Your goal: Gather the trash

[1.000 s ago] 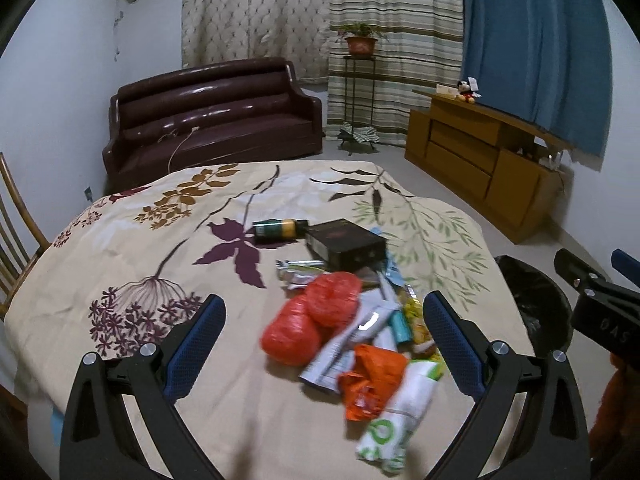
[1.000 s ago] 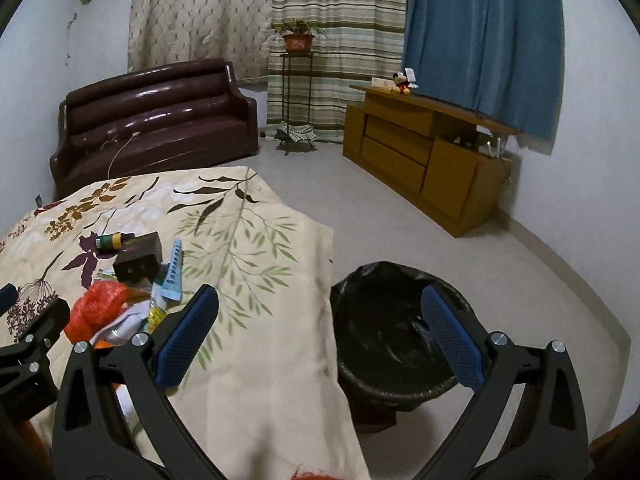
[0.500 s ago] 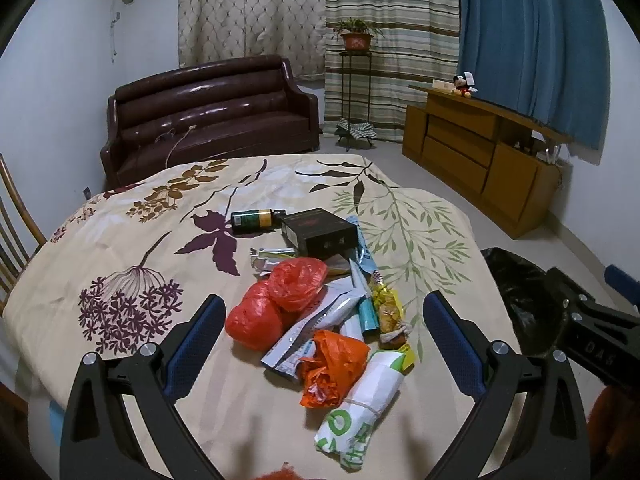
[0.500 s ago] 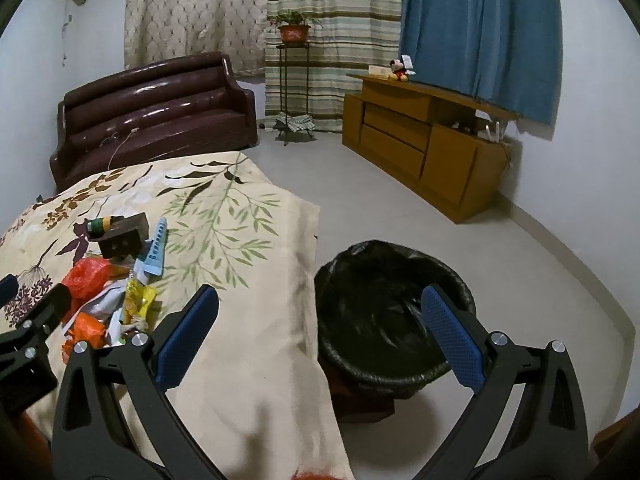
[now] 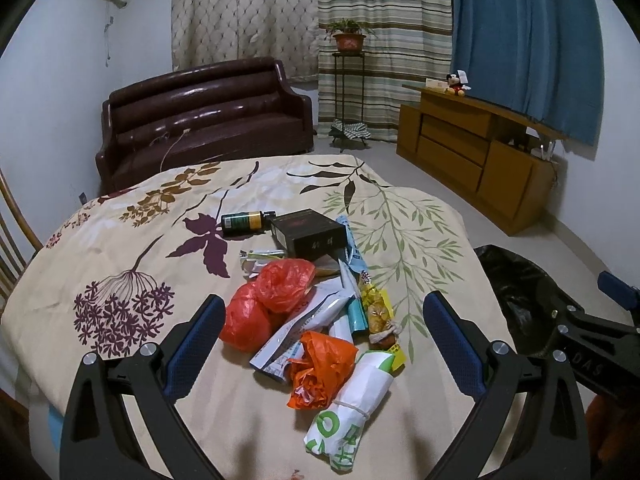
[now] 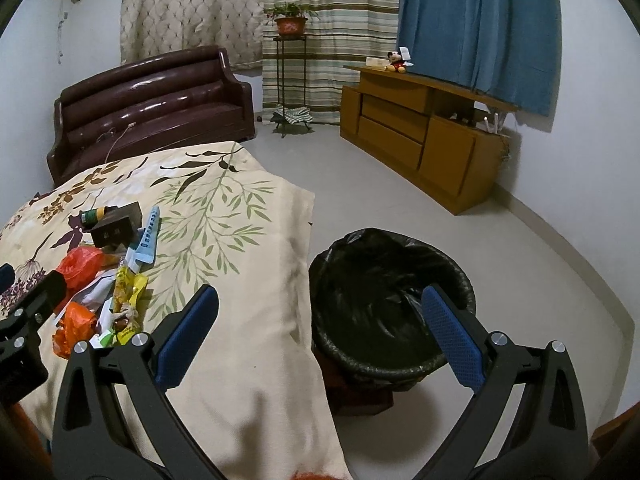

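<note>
2 open claws, trash pile (image 5: 316, 320) between left claw (image 5: 320, 344) fingers

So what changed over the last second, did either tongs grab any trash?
No grab. The left tongs drew back from the trash pile, and the right tongs swung toward the black-lined bin. Both stayed open and empty; the trash lies unmoved.

So the table (image 5: 120, 248) has a cream floral cloth draped over it, and all the junk sits in one heap around the black box (image 5: 308, 233). A small dark bottle (image 5: 246, 222) lies on its side just left of the box. In front of the box are two red plastic bags (image 5: 262, 304), a crumpled orange bag (image 5: 320, 368), a yellow snack packet (image 5: 378, 312), some white wrappers (image 5: 308, 320) and a white-and-green wrapper (image 5: 348, 412) nearest the camera. A light blue packet (image 5: 352, 248) pokes out along the box's right side.
</note>
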`<action>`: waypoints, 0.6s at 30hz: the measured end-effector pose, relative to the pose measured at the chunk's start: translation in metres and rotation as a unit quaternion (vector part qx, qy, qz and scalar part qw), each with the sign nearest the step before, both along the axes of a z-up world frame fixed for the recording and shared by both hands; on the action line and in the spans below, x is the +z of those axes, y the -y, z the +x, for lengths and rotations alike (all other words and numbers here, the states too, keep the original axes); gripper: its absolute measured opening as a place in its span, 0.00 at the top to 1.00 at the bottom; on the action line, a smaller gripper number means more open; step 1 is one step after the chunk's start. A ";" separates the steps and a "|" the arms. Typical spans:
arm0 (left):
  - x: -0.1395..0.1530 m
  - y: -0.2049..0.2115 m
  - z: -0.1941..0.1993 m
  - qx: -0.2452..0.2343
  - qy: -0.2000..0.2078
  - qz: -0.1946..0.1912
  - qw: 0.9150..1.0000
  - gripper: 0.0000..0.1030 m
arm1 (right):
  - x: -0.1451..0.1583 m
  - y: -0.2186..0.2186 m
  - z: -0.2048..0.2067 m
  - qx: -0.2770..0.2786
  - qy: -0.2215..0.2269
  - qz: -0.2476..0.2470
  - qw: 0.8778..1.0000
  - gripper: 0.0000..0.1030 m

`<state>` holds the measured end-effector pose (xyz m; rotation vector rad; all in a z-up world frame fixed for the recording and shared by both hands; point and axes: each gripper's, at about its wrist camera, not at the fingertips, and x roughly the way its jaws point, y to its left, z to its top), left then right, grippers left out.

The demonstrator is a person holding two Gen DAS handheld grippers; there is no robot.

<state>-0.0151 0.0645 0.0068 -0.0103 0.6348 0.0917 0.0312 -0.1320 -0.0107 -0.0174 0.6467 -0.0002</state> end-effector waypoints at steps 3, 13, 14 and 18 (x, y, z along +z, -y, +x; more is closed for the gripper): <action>0.000 0.001 0.000 0.003 -0.003 -0.001 1.000 0.07 | 0.000 -0.001 0.000 -0.001 -0.001 0.001 1.000 0.04; 0.001 0.000 0.000 0.005 -0.003 -0.004 1.000 0.07 | 0.000 -0.001 0.000 0.000 0.001 0.001 1.000 0.04; 0.001 0.000 0.000 0.006 -0.003 -0.004 1.000 0.07 | 0.000 -0.001 0.000 0.000 0.001 0.001 1.000 0.04; 0.002 -0.003 -0.002 0.011 -0.002 -0.004 1.000 0.07 | 0.000 0.000 0.000 0.000 0.000 0.001 1.000 0.04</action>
